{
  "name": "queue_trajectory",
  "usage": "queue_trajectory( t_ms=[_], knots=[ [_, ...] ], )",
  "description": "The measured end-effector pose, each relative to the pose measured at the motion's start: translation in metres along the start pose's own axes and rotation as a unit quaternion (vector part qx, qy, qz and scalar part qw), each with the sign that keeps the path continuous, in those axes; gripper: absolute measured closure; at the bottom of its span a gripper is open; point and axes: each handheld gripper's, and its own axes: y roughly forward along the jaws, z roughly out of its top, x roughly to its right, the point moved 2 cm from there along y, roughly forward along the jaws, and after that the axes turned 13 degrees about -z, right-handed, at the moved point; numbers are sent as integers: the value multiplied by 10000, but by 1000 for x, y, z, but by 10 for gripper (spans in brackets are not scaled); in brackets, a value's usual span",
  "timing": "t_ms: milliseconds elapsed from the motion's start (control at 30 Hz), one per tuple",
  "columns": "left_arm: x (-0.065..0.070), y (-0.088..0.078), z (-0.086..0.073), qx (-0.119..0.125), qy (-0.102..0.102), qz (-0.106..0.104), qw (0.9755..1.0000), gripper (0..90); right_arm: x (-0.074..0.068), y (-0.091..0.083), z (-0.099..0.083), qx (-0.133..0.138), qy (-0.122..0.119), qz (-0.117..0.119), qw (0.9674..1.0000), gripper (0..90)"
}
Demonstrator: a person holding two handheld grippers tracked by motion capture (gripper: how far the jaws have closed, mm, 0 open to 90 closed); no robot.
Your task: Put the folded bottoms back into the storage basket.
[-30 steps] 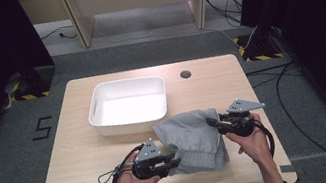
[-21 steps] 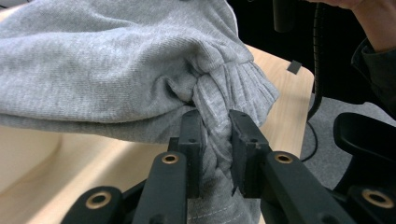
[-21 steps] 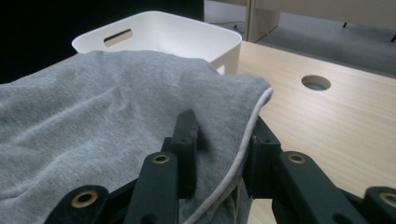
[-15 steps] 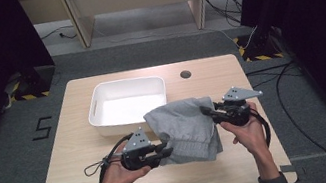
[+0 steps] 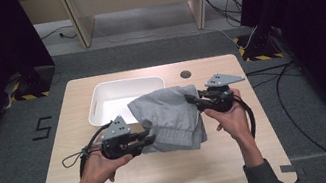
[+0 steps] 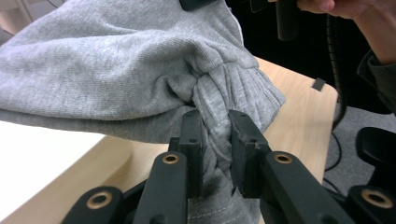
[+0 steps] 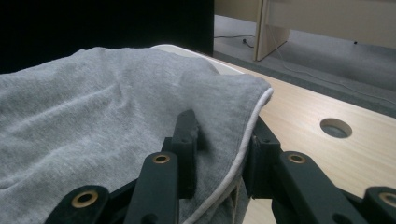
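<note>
Since a second ago both grippers have risen and drifted toward the far side of the table, carrying the grey garment with them, so that it now hangs partly over the near right corner of the tub instead of lying on the near part of the table. Nearest the person, the left hand holds the left gripper level, jaws pointing right; in the left gripper view its jaws are clamped on a bunched, ribbed edge of the garment, the cloth pinched between the pads. A little farther off and to the right, the right hand holds the right gripper, jaws pointing left; in the right gripper view they are closed on a hemmed edge of the garment, with a pale seam running between the pads. The garment is stretched between the two grippers, lifted off the table, its lower fold sagging toward the wood. Beyond it the white tub sits on the far left half of the table, and a round hole lies in the tabletop to its right.
</note>
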Motion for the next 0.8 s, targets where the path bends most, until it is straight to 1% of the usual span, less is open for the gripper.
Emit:
queue_trajectory(
  t_ms=[33, 67, 100, 133, 233, 267, 300, 333, 367, 400, 433, 467, 500, 567, 600, 633, 667, 733, 767, 800],
  knots=[
    [-4, -7, 3, 13, 19, 30, 10000, 761, -3, 6, 6, 5, -18, 20, 10000, 707],
    [-4, -7, 3, 13, 19, 30, 10000, 761, -3, 6, 6, 5, -18, 20, 10000, 707],
    [-7, -11, 5, 12, 20, 64, 10000, 761, -6, 11, 14, -11, -53, 37, 10000, 707],
    [-9, -14, 6, 18, 14, 110, 9999, 761, -6, 11, 14, -11, -53, 37, 10000, 707],
    [-18, -27, 11, 78, -27, 217, 9997, 761, -12, 22, 29, -5, -125, 69, 9999, 708],
    [-18, -27, 11, 78, -27, 217, 9997, 761, -14, 25, 33, -8, -119, 81, 9999, 708],
    [-21, -29, 12, 75, -30, 244, 9997, 761, -14, 25, 33, -8, -119, 81, 9999, 708],
    [-24, -32, 13, 88, -50, 268, 9996, 761, -17, 32, 40, 0, -147, 101, 9998, 708],
    [-27, -34, 13, 89, -75, 291, 9995, 761, -17, 32, 40, 0, -147, 101, 9998, 708],
    [-30, -36, 14, 99, -100, 320, 9994, 761, -19, 38, 46, -27, -155, 114, 9998, 708],
    [-36, -39, 14, 88, -131, 380, 9992, 761, -20, 41, 50, -15, -176, 130, 9998, 709],
    [-39, -41, 14, 97, -152, 402, 9990, 761, -20, 44, 52, -45, -185, 131, 9997, 709],
    [-39, -41, 14, 97, -152, 402, 9990, 761, -20, 44, 52, -45, -185, 131, 9997, 709],
    [-45, -44, 15, 119, -220, 437, 9987, 761, -22, 51, 58, -57, -195, 148, 9997, 709],
    [-48, -46, 15, 123, -238, 446, 9986, 761, -23, 58, 62, -80, -202, 164, 9996, 709],
    [-55, -49, 16, 144, -275, 489, 9983, 761, -24, 62, 64, -83, -208, 169, 9996, 709],
    [-55, -49, 16, 144, -275, 489, 9983, 761, -24, 62, 64, -83, -208, 169, 9996, 709],
    [-60, -52, 17, 127, -300, 547, 9980, 761, -25, 69, 68, -104, -208, 169, 9996, 709],
    [-63, -53, 17, 126, -318, 570, 9978, 761, -26, 76, 71, -115, -203, 192, 9995, 709],
    [-66, -54, 17, 111, -330, 587, 9977, 761, -26, 76, 71, -115, -203, 192, 9995, 709]
  ],
)
